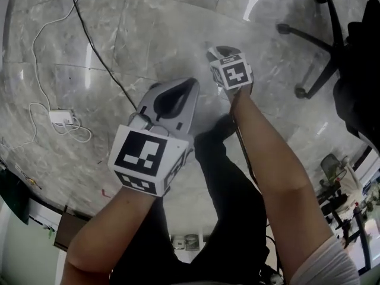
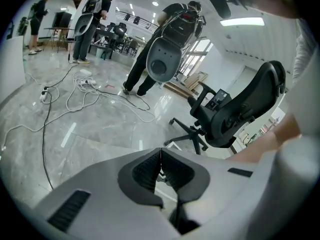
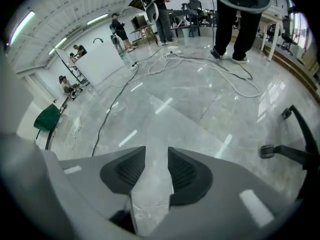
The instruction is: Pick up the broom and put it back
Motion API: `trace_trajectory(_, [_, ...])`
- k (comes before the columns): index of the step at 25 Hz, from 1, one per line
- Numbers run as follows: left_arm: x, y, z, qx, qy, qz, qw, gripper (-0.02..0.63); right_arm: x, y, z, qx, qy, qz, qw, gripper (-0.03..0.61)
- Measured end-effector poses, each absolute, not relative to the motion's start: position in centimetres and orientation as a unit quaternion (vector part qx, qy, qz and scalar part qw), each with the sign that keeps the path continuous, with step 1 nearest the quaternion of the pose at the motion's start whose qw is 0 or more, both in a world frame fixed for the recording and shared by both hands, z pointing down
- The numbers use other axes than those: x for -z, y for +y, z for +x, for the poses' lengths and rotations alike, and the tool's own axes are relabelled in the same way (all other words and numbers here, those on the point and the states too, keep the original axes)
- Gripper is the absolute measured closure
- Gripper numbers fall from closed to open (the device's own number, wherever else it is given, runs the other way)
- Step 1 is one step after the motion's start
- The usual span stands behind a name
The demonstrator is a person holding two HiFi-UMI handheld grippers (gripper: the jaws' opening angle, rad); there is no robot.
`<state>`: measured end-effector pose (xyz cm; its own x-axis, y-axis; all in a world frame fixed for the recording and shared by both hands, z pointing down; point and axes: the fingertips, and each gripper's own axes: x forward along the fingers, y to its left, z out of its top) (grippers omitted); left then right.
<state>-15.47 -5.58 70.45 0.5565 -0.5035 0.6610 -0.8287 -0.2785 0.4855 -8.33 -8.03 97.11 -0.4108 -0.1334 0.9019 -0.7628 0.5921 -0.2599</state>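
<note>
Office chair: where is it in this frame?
The black office chair stands at the head view's upper right on the grey marble floor, just right of the right hand-held gripper; the left gripper view shows it right of centre.

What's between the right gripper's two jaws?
Nothing but bare marble floor shows between the open jaws of the right gripper, seen in the right gripper view.

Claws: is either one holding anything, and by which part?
Nothing held: left claw shut and empty; right claw open, only floor showing between its jaws.
</note>
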Motion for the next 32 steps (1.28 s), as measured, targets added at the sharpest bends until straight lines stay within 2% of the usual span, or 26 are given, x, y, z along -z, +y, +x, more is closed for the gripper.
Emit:
trace_trajectory(8, [-82.1, -5.2, -17.0, -0.201, -0.424, 0.764, 0.443, 0.606, -111.6, -7.8, -7.8, -0.344, -0.732, 0.293, 0.510, 0.439])
trace_trajectory(12, [-84.9, -5.9, -16.8, -0.200, -0.413, 0.769, 0.444, 0.606, -115.4, -7.8, -8.2, -0.304, -0.728, 0.290, 0.542, 0.434])
trace_trajectory(17, [-86.7, -5.7, -16.9, -0.199, -0.406, 0.767, 0.456, 0.606, -117.7, -8.1, -7.7, -0.309, -0.706, 0.318, 0.552, 0.430])
trace_trajectory(19, [-87.3, -5.4, -16.9, -0.201, -0.403, 0.763, 0.463, 0.606, -117.7, -8.1, -7.6, -0.305, -0.710, 0.322, 0.547, 0.445])
trace_trajectory(20, [-87.4, -5.4, -16.9, -0.202, -0.404, 0.763, 0.462, 0.606, -117.8, -8.2, -7.7, -0.301, -0.713, 0.317, 0.548, 0.484])
trace_trajectory(21, [-87.3, -5.5, -16.7, -0.202, -0.404, 0.764, 0.460, 0.606, -117.7, -8.2, -7.7, -0.298, -0.716, 0.308, 0.551, 0.494])
trace_trajectory(25, [-85.9, -5.7, -15.7, -0.199, -0.402, 0.770, 0.454, 0.606, -115.4, -9.0, -6.9, -0.299, -0.725, 0.300, 0.544, 0.497])
trace_trajectory(32, [-76.3, -6.8, -13.3, -0.192, -0.401, 0.780, 0.441, 0.606, -100.4, -8.6, -5.9, -0.288, -0.764, 0.311, 0.486, 0.497])
